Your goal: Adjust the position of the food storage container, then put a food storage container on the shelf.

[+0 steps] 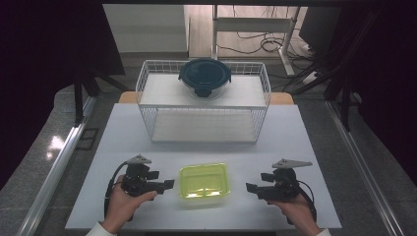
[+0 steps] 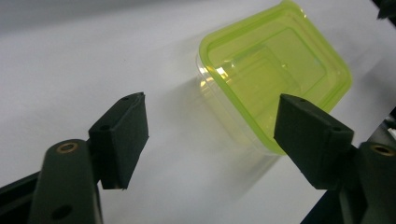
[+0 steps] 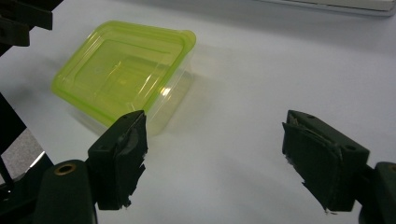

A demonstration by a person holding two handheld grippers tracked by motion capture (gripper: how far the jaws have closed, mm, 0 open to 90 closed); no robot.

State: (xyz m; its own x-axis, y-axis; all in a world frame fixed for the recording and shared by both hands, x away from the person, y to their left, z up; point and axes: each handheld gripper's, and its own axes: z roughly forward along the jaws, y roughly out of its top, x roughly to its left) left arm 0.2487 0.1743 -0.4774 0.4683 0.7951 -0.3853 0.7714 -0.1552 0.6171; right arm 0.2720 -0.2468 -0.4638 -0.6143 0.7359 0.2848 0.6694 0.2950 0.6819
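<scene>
Yellow-green lidded clear plastic container (image 1: 203,181) sits near-centre on white table (image 1: 123,128). Left gripper (image 1: 165,184) just left of it, released, nothing between its jaws. Right gripper (image 1: 251,188) off to the right, also released.

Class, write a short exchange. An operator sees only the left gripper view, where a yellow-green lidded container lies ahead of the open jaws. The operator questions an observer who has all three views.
Operator: What stands on the table beyond the yellow-green container?
Observer: A white wire rack stands at the far side of the table, behind the yellow-green container.
Operator: Is the rack bare?
Observer: No, a round container with a dark teal lid sits on its top shelf.
Operator: How is the right gripper set?
Observer: The right gripper is to the right of the yellow-green container, its jaws open and apart from it.
</scene>
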